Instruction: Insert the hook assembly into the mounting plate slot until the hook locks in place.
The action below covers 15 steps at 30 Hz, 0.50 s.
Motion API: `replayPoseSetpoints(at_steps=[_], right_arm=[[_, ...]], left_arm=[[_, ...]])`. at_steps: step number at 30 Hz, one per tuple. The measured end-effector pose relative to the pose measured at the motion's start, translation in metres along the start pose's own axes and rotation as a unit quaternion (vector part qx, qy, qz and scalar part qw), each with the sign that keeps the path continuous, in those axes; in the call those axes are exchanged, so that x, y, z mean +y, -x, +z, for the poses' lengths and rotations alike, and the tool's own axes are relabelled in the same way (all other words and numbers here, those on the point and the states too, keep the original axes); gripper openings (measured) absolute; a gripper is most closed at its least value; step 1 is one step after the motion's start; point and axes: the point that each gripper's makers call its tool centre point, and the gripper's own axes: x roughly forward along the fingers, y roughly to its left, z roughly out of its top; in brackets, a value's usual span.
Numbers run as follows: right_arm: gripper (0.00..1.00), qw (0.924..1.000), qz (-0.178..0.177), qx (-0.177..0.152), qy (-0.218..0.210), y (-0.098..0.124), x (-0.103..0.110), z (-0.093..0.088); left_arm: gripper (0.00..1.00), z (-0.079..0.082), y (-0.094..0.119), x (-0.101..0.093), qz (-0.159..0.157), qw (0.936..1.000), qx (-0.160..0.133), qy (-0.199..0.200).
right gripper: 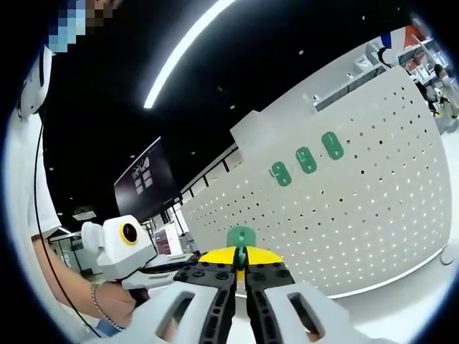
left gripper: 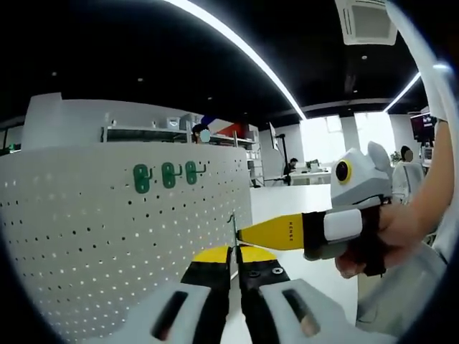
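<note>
Both sets of tongs are up in front of the white pegboard (left gripper: pixel 107 236) right now. In the left gripper view, the left tongs (left gripper: pixel 234 252) are closed together with their yellow tips meeting, and I can't see anything pinched between them. The right tongs (left gripper: pixel 240 233) come in from the side, held in a person's hand (left gripper: pixel 391 233), and their yellow tip ends just above the left tips, nearly touching. There's a thin dark bit sticking up at that tip, too small to say what it is.

In the right gripper view, the right tongs (right gripper: pixel 242 259) are clamped on a green hook (right gripper: pixel 242 237), which stands up just past the yellow tips with the pegboard behind it. Off to the side of those tongs you can see the left gripper's white body with the person's hand (right gripper: pixel 122 304) wrapped around it, bracelet on the wrist.

Three more green hooks (right gripper: pixel 305 160) are already sitting on the pegboard in a short row, well ahead of and above the held one. The same row (left gripper: pixel 166 175) shows up in the left gripper view too, up near the top edge of the board.
</note>
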Motion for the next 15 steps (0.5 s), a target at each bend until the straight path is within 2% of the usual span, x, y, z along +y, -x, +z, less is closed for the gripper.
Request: replayPoseSetpoints(at_steps=[12,15], right_arm=[[0.0,0.9999,0.002,0.011,0.013,-0.0016,0.0013,-0.0023],[0.0,0.9998,0.002,0.012,0.012,-0.0015,0.0012,-0.0029]], left_arm=[[0.04,-0.0027,0.0002,0.0013,0.004,0.9999,0.007,0.006],[0.09,-0.0052,-0.0003,-0.0016,-0.003,0.9998,0.01,0.019]])
